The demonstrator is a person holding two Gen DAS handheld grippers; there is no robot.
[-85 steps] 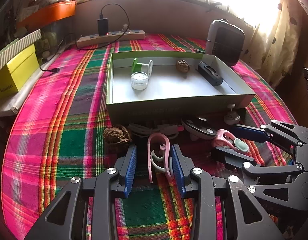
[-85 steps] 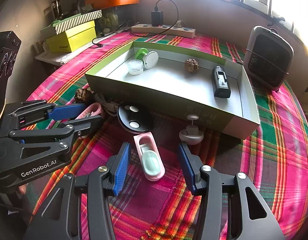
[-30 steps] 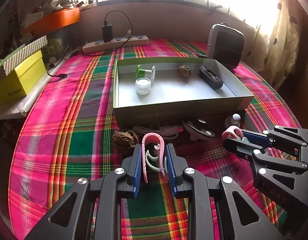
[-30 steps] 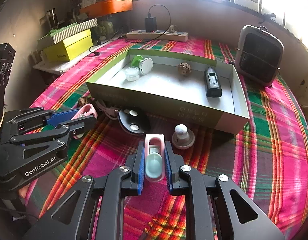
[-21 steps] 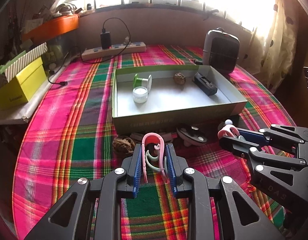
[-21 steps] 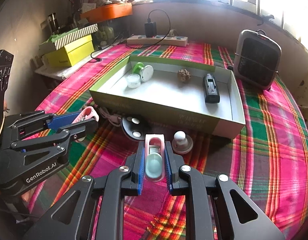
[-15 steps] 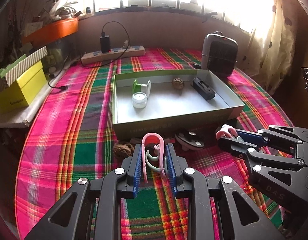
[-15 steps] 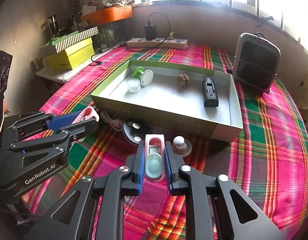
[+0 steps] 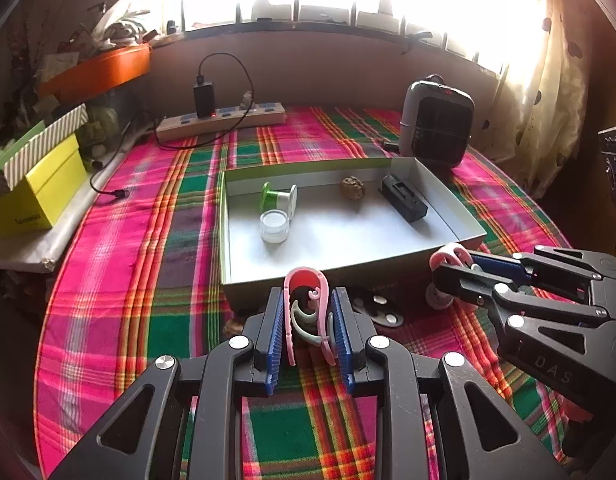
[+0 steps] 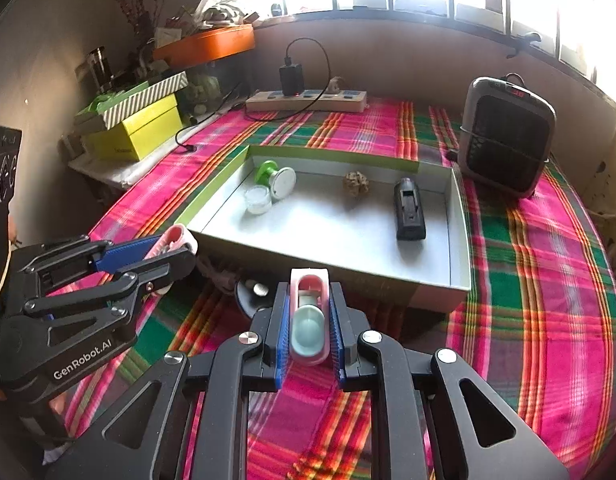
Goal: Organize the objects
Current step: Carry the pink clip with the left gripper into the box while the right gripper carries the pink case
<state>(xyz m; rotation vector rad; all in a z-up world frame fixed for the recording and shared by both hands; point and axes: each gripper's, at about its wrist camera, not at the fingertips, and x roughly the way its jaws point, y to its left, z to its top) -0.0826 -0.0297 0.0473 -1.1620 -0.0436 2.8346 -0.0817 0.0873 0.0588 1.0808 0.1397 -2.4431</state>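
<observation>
My left gripper [image 9: 306, 308] is shut on a pink clip with a pale green inner hook [image 9: 308, 312], held above the cloth just before the open box [image 9: 231, 216]. My right gripper [image 10: 308, 316] is shut on a pink clip with a mint pad [image 10: 308, 320], also raised in front of the box [image 10: 460, 232]. Inside the box lie a green-and-white spool [image 9: 279, 199], a small clear jar [image 9: 274, 226], a walnut [image 9: 352, 187] and a black device [image 9: 404, 203]. The right gripper also shows in the left wrist view [image 9: 452, 264], the left one in the right wrist view [image 10: 175, 246].
A black disc with two silver studs [image 9: 378, 310], a white knob [image 9: 438, 296] and a brown nut [image 9: 233, 326] lie on the plaid cloth before the box. A grey heater [image 9: 436, 128] stands behind it. A power strip [image 9: 223, 120] and yellow boxes [image 9: 31, 196] sit at left.
Both grippers closed on their pink clips, then lifted them off the cloth and rose. The box now looks farther below and the view is higher.
</observation>
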